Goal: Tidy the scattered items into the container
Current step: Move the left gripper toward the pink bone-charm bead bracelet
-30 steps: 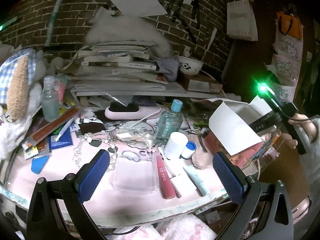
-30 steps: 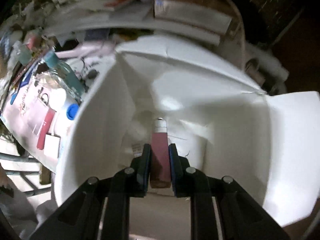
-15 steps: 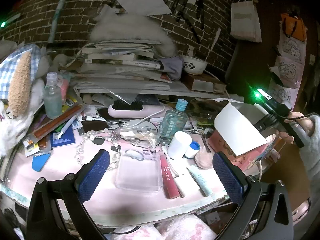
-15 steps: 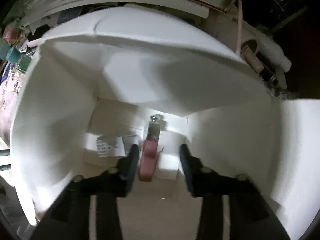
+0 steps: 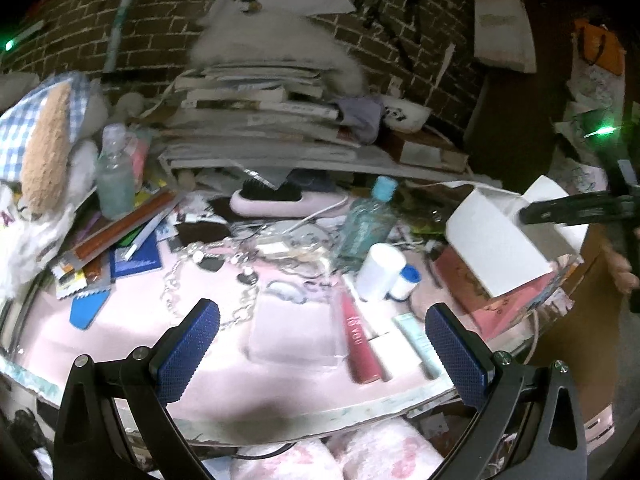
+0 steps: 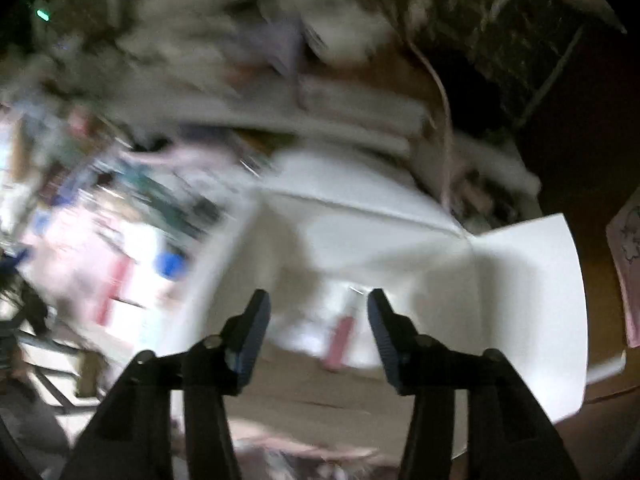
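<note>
A white open cardboard box [image 5: 496, 248] stands at the table's right end; in the right wrist view its wall [image 6: 400, 240] fills the middle. A pink tube [image 6: 340, 340] lies inside it. My right gripper [image 6: 319, 312] is open and empty above the box mouth; its black body [image 5: 576, 210] shows over the box in the left wrist view. My left gripper [image 5: 320, 344] is open and empty above the table's front edge. On the pink table [image 5: 120, 340] lie a red tube [image 5: 358, 340], a white cylinder [image 5: 378, 270], a teal tube [image 5: 416, 342] and a clear case [image 5: 296, 330].
A blue-capped bottle [image 5: 366, 226], a pink hairbrush [image 5: 280, 200], a bead chain [image 5: 180, 276] and a blue card [image 5: 136, 258] crowd the table. A stack of books [image 5: 260, 120] lines the brick wall. A clear bottle [image 5: 114, 180] stands at the left. The right wrist view is blurred.
My right gripper opened and let go of the pink tube, which now lies in the box, then pulled back up out of it. The left gripper stayed roughly in place.
</note>
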`<action>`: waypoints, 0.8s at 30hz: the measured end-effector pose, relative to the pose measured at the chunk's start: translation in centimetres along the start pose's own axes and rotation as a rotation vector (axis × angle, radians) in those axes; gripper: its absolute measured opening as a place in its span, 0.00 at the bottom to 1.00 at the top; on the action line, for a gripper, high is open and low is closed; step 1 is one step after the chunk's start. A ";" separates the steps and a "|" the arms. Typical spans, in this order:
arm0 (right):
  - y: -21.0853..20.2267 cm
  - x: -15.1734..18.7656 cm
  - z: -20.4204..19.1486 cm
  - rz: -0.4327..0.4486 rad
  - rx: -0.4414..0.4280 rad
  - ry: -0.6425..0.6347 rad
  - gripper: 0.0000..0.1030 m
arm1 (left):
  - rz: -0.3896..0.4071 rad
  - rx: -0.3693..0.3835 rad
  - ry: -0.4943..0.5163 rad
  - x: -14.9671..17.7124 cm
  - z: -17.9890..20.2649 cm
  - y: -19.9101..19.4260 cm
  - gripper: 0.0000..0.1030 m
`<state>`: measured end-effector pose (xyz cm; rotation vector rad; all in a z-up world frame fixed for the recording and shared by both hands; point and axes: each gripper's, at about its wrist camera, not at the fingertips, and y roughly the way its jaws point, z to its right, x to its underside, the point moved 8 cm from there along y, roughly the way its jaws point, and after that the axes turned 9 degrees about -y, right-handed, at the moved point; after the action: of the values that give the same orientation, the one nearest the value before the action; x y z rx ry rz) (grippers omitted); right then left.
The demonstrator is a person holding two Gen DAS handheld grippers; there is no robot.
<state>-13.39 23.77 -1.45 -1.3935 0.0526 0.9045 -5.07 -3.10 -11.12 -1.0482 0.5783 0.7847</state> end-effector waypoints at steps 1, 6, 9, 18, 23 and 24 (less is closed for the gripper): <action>-0.9 -0.3 -2.0 0.055 -0.032 -0.015 0.48 | -0.004 -0.009 -0.003 0.1 -0.4 0.2 1.00; -2.4 -0.5 -9.6 0.196 -0.211 -0.062 0.48 | 0.017 -0.100 0.028 0.5 -2.3 0.6 0.99; -2.2 0.5 -14.8 0.278 -0.328 -0.093 0.50 | 0.032 -0.142 0.055 0.7 -3.4 0.7 0.99; 0.8 4.5 -22.8 0.307 -0.519 -0.108 0.62 | 0.077 -0.201 0.090 0.5 -6.7 1.0 0.88; 3.5 7.0 -23.9 0.218 -0.544 -0.111 0.62 | 0.054 -0.178 0.125 1.1 -8.2 2.0 0.69; 3.9 7.3 -24.0 0.208 -0.546 -0.109 0.62 | 0.045 -0.165 0.133 1.3 -8.3 2.3 0.68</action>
<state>0.55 6.69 -14.05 -1.8629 -0.1449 1.2256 -6.61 -9.70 -16.67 -1.2494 0.6602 0.8168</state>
